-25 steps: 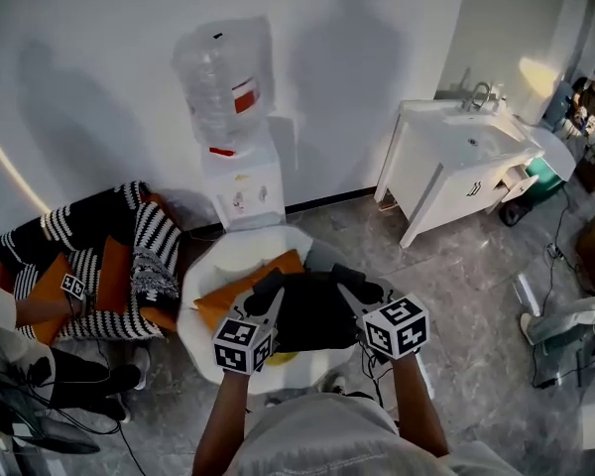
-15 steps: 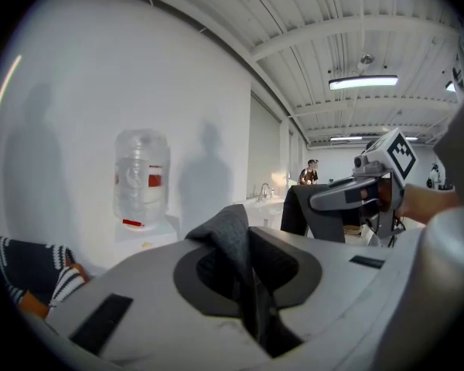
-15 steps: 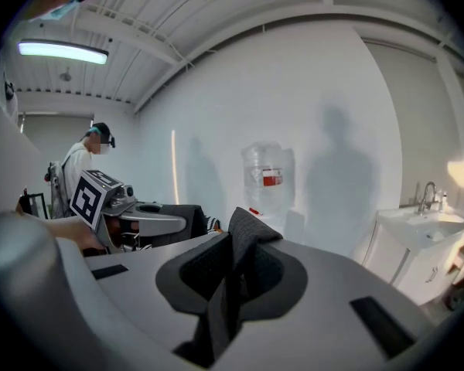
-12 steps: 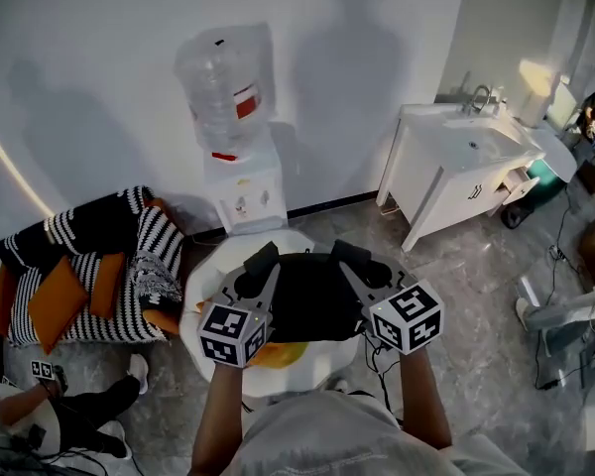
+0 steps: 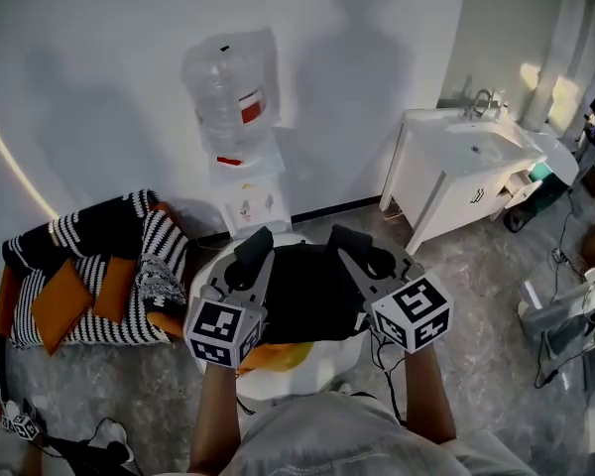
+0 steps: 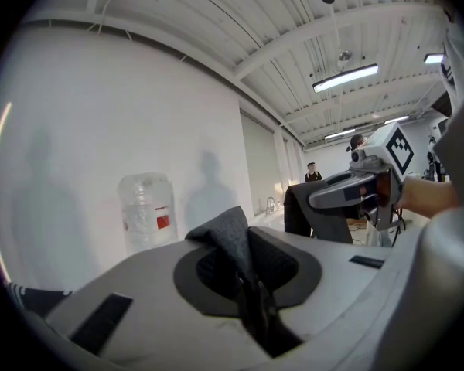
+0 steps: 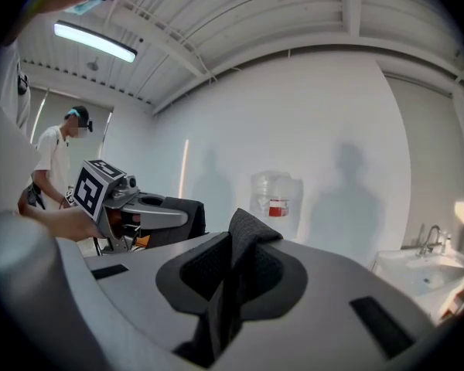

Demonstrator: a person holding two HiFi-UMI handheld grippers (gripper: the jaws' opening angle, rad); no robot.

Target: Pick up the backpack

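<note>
**Backpack held on both sides**

My left hand-held gripper and my right hand-held gripper are each pinched shut on a fold of the soft black cloth backpack. There is one on each side, so the bag hangs level. It sags between them, just above the round white seat. I think it is off the seat now.

Side by side, left tongs and right tongs clamped on backpack
</note>
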